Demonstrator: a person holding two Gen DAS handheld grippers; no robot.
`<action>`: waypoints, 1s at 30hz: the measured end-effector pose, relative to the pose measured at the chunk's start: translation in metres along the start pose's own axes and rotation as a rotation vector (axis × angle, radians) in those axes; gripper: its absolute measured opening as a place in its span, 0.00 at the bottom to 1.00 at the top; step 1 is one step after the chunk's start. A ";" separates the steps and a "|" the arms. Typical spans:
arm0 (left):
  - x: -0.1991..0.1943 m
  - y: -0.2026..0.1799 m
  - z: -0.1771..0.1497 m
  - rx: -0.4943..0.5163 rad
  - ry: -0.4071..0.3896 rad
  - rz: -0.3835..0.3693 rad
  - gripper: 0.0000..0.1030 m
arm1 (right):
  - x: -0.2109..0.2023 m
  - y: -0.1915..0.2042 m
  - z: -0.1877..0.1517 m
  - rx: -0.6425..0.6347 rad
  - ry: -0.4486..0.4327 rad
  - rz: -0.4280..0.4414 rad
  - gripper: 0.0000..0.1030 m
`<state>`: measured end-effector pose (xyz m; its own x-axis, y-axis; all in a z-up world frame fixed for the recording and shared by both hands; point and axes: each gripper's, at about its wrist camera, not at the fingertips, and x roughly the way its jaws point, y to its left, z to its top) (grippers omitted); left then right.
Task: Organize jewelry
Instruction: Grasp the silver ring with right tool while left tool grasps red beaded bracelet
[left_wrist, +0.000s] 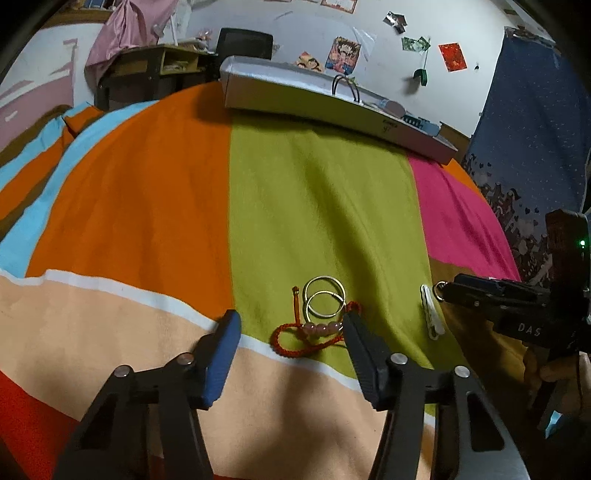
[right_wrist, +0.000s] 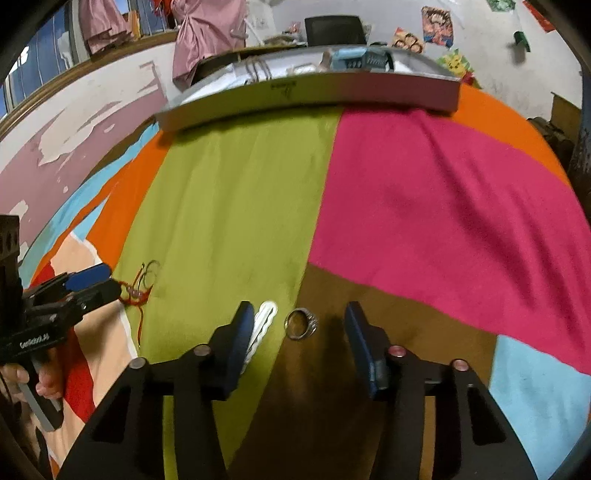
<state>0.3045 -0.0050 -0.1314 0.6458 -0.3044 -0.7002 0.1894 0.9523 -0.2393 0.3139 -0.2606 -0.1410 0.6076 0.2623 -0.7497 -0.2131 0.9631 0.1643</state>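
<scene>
While ring (right_wrist: 301, 324) sits between right claw (right_wrist: 295, 323) fingers | pink cloth (right_wrist: 443, 192) beyond seemingly bare

left gripper (left_wrist: 291, 325): black linkage arms, round silver pivot screws, blue pads, white lettering on its body.
right gripper (right_wrist: 299, 314): black, blue pads, green light, "DAS" marking.

A soft, matt cloth blanket (left_wrist: 314, 192) in colour blocks is covering the bed, lying slightly rumpled. Two hoops (left_wrist: 324, 301) and a ring (right_wrist: 301, 324) are gleaming like polished metal, while the bracelet (left_wrist: 306, 336) is showing rough red cord and glossy pink beads. The hair clip (left_wrist: 432, 314) is looking like smooth white plastic.
</scene>
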 end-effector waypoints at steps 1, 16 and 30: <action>0.001 0.002 0.000 -0.005 0.006 -0.002 0.50 | 0.003 0.003 -0.001 -0.008 0.009 0.000 0.38; 0.017 -0.002 -0.005 0.006 0.101 0.015 0.05 | 0.023 0.016 -0.009 0.007 0.050 -0.006 0.25; -0.021 -0.022 0.009 -0.039 0.088 -0.043 0.03 | 0.018 0.016 -0.003 0.055 0.017 0.067 0.17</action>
<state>0.2936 -0.0199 -0.1056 0.5699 -0.3472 -0.7448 0.1852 0.9373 -0.2952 0.3193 -0.2408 -0.1537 0.5804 0.3252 -0.7466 -0.2100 0.9455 0.2487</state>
